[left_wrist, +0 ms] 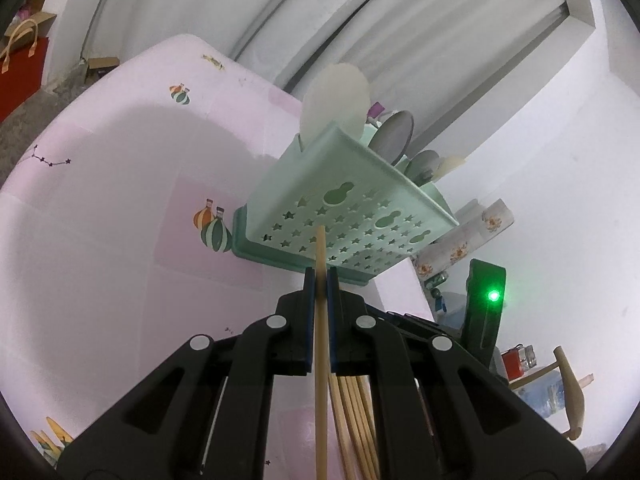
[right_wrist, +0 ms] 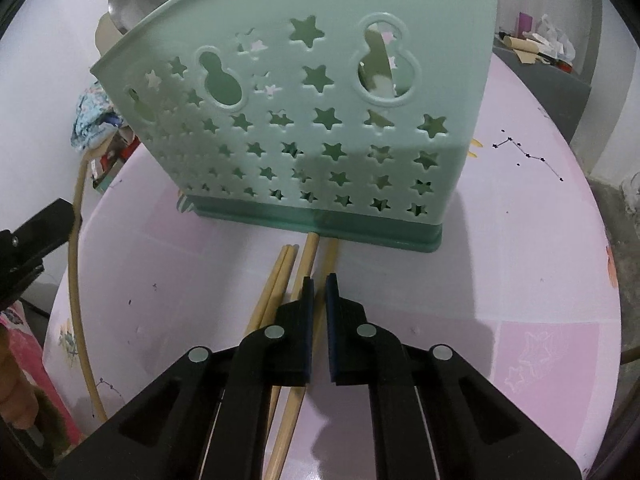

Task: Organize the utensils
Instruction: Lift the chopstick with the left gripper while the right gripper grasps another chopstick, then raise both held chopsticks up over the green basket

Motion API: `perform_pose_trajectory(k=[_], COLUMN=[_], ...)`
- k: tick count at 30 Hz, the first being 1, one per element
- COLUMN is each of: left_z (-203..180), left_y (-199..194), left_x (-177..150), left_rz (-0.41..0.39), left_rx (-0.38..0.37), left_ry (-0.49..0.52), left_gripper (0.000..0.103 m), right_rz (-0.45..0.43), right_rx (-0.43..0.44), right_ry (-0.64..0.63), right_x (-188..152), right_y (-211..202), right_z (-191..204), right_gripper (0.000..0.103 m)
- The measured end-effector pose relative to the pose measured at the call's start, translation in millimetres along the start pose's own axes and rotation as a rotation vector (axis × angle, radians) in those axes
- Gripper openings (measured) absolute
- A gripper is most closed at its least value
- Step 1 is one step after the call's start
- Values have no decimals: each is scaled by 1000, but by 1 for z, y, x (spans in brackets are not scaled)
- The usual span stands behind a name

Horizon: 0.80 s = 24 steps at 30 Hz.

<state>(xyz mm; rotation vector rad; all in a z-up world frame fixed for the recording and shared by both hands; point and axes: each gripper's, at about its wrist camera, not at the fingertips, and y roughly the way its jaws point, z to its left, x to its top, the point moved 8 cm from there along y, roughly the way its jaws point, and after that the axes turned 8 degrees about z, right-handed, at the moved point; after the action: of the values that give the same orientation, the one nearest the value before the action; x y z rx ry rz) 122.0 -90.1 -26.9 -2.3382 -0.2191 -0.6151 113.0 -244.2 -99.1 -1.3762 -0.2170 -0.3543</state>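
A mint green utensil holder (left_wrist: 344, 208) with star cut-outs stands on the pink table; it also shows in the right wrist view (right_wrist: 320, 120). Spoons (left_wrist: 394, 134) and a pale round utensil (left_wrist: 336, 100) stick out of its top. My left gripper (left_wrist: 320, 276) is shut on one wooden chopstick (left_wrist: 321, 320), lifted and pointing toward the holder. Several more chopsticks (left_wrist: 356, 420) lie below it. My right gripper (right_wrist: 319, 284) is nearly closed and holds nothing, just above several chopsticks (right_wrist: 306, 264) lying on the table in front of the holder.
The pink patterned tablecloth (right_wrist: 520, 280) covers the round table. The left gripper (right_wrist: 32, 236) and its chopstick (right_wrist: 76, 300) show at the left of the right wrist view. Clutter, boxes and a rolled floral sheet (left_wrist: 468, 236) sit past the table edge.
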Motion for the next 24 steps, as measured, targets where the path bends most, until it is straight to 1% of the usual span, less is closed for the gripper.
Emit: perform_pose_trajectory(k=[3, 6, 13, 14, 16, 18, 20, 21, 23, 24], left_z=[-4, -13, -39, -43, -52, -57, -61, -62, -61, -60], left_y=[-7, -16, -36, -37, -43, -45, -45, -44, -42, -41], left_x=[2, 7, 19, 21, 26, 28, 28, 29, 28, 28], left_rz=[-16, -42, -100, -106, -125, -132, -134, -134, -127, -125], left_rx=[-4, -9, -30, -33, -37, -41, -39, -36, -31, -29], left_ry=[10, 36, 91, 99, 123, 130, 139, 141, 138, 135], left_gripper=[4, 4, 4, 4, 4, 4, 4, 4, 4, 4], right_rz=[-18, -62, -173, -187, -204, -182, -131, -116, -68, -50], right_rx=[-5, 12, 45, 52, 65, 81, 101, 97, 78, 61], right_ry=[8, 27, 57, 59, 54, 60, 69, 68, 45, 36], right_x=[2, 2, 3, -1, 0, -4, -7, -7, -9, -8], right_y=[2, -10, -49, -62, -70, -68, -57, -58, -41, -34], right_z=[6, 10, 17, 6, 9, 1, -8, -15, -18, -19], right_gripper=[0, 0, 0, 0, 0, 0, 0, 3, 6, 11])
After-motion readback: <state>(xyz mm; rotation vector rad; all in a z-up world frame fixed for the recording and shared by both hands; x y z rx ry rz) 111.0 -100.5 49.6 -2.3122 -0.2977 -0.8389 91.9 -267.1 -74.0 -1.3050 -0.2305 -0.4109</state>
